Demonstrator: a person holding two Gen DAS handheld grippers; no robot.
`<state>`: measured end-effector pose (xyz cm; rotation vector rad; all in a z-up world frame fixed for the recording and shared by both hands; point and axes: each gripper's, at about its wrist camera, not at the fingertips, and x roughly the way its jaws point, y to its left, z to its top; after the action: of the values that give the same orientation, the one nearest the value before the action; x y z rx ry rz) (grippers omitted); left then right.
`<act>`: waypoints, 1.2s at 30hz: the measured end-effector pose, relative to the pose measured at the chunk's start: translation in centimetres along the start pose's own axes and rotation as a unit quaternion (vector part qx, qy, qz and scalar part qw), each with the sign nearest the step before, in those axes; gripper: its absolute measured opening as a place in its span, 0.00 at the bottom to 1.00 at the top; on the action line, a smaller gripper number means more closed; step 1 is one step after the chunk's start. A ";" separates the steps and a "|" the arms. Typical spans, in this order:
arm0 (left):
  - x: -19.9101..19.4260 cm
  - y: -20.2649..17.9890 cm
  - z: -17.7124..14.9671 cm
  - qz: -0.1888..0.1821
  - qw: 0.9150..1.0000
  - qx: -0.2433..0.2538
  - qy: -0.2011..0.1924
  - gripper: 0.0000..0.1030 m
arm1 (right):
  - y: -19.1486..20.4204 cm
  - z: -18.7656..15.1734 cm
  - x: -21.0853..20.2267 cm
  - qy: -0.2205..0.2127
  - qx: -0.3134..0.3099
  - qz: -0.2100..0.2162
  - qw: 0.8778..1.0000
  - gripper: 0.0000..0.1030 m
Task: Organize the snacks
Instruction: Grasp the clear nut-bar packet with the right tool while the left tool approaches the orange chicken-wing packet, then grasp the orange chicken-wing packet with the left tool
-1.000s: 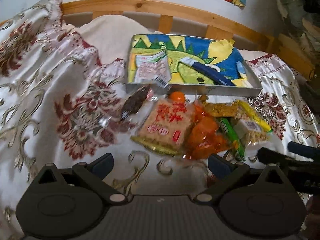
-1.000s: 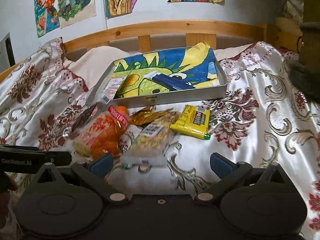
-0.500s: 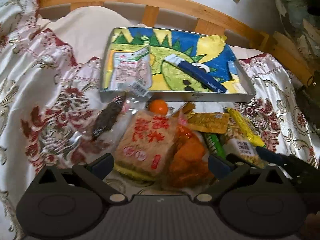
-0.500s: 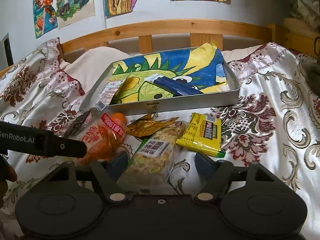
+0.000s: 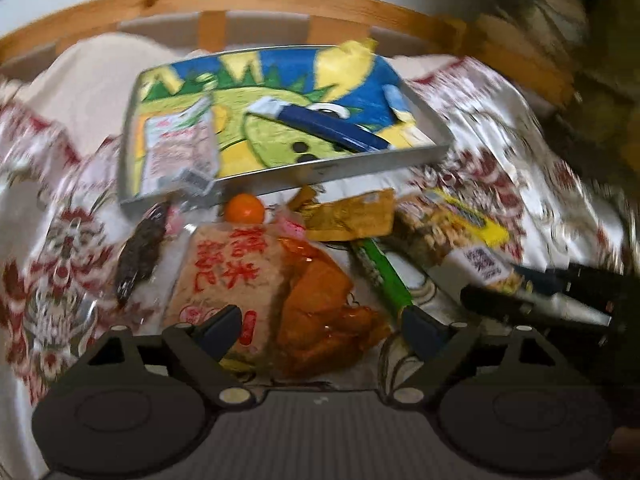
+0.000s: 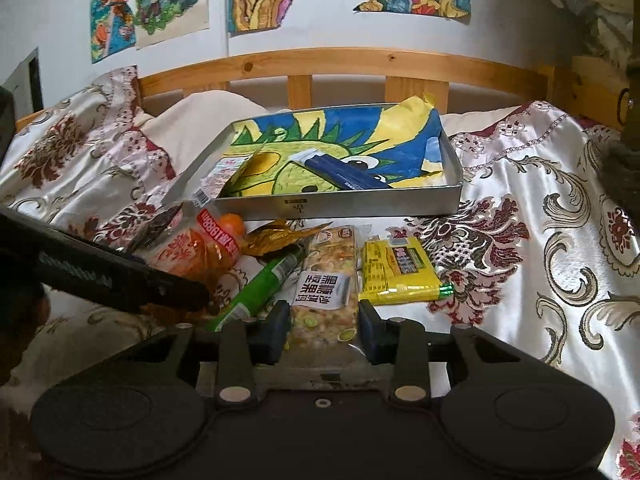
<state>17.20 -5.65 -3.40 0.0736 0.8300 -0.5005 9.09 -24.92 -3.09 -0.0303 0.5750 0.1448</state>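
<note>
The right gripper [image 6: 323,329] pointed forward and somewhat downward, its jaws having just been closing; both blue pads [image 6: 274,332] stood drawn in close on either side of a clear snack bar packet [image 6: 326,280], the pads at or against its sides. The left gripper [image 5: 320,328] tilted down more steeply over a heap of packets, its jaws half-spread and just narrowing, pads [image 5: 222,330] not pressing anything. In the right wrist view, its dark fingers reached in from the left edge
</note>
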 end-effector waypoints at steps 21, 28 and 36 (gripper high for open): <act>1.7 -1.0 -0.7 -0.046 0.980 0.193 0.012 0.85 | -1.0 -0.4 -0.4 0.003 0.010 0.025 1.000 0.38; 2.4 0.1 0.3 -0.050 0.984 0.170 0.013 0.71 | -1.2 -0.4 -0.3 0.006 0.011 0.027 1.000 0.39; 2.5 -0.7 0.1 -0.014 0.983 0.180 0.011 0.59 | -0.8 0.1 1.2 0.022 0.015 0.027 0.999 0.47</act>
<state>18.37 -7.32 -5.02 0.4015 0.7543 -0.6740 10.22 -25.58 -3.64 0.0118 0.6216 0.1878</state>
